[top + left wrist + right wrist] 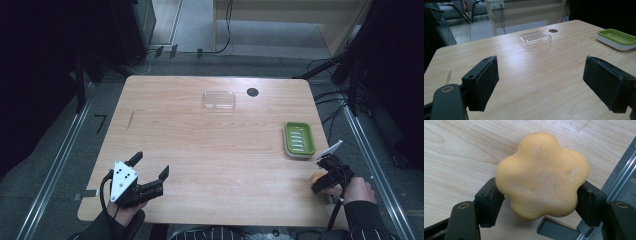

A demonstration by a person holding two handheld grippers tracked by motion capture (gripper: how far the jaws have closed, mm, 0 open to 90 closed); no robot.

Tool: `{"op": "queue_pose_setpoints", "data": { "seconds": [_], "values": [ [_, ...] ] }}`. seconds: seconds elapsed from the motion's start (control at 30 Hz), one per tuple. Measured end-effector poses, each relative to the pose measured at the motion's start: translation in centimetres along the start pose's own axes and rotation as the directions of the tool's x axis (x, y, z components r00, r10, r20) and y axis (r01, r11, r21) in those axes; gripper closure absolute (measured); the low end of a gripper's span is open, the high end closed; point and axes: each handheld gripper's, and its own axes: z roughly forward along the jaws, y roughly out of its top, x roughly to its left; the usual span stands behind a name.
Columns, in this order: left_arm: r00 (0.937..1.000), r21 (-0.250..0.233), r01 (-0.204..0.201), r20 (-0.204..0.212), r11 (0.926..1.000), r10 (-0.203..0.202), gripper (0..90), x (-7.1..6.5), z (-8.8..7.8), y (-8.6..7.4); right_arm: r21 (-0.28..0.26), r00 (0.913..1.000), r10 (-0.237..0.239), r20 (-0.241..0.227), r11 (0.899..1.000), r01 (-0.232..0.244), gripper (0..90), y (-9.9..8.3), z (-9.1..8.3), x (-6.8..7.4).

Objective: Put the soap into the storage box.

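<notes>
A flower-shaped orange soap (541,175) sits between the two black jaws of my right gripper (539,202), which press on its sides just above the wooden table (456,152). From above, the right gripper (327,177) is at the table's near right edge with the orange soap (317,177) in it. My left gripper (150,167) rests at the near left, jaws spread wide with nothing between them. A green soap dish (299,140) lies at the right side of the table. A clear plastic lid (219,100) lies at the far middle.
A round dark grommet hole (252,92) is in the table (200,150) next to the clear lid. Metal rails (370,165) run along both sides of the table. Cables (330,65) lie on the floor beyond the far edge.
</notes>
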Motion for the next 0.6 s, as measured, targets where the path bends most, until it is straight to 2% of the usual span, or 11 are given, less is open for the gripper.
{"op": "queue_pose_setpoints", "data": {
  "seconds": [0.17, 0.27, 0.6],
  "values": [
    [1.0000, 0.001, -0.001, 0.001, 1.0000, 0.001, 13.7, 0.01, 0.00, 0.00, 0.008, 0.9996, -0.020, 0.019, 1.000, 0.020, 33.6, -0.07, 0.06, 0.14],
    [1.0000, 0.001, 0.000, -0.001, 1.0000, 0.000, 13.7, 0.01, -0.01, 0.00, 0.014, 0.9995, -0.021, 0.025, 1.000, 0.021, 39.8, -0.18, -0.01, 0.18],
    [1.0000, 0.000, -0.001, 0.001, 1.0000, 0.001, 13.7, -0.01, 0.03, 0.00, -0.008, 0.9995, -0.023, 0.019, 1.000, 0.024, 40.3, -0.38, -0.03, 0.09]
  ]
}}
